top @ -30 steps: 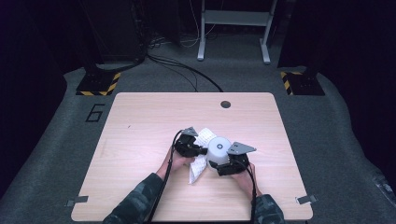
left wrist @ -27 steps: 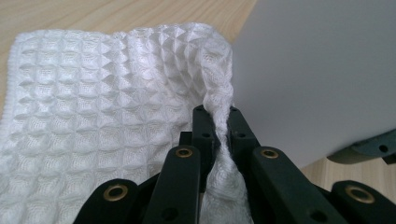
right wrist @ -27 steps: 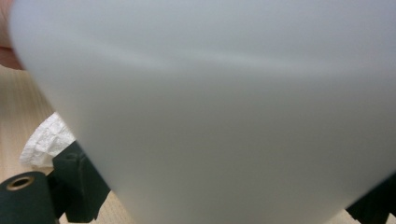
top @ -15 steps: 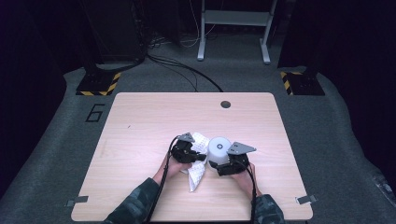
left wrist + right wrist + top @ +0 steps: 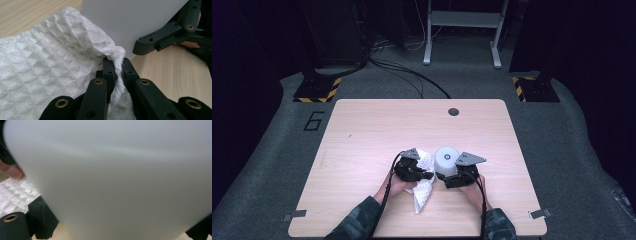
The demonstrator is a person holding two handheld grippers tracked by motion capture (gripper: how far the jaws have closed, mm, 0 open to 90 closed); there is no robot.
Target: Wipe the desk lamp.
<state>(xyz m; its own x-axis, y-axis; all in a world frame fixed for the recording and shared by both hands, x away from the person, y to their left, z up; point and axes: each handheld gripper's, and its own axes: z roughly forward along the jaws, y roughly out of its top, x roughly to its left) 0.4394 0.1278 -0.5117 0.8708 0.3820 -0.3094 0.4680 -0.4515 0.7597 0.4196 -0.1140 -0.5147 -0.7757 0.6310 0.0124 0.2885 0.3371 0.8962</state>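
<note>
A person works at a light wooden bench [image 5: 362, 130], a tool in each hand. The left tool [image 5: 116, 67] is clenched on a bunched fold of a white waffle-weave cloth [image 5: 50, 62], which lies on the bench near the front edge. Just beside it stands a white cup [image 5: 445, 159], upside down. The right tool [image 5: 451, 176] grasps this cup, a jaw on either side of its wall, touching the cloth's edge.
</note>
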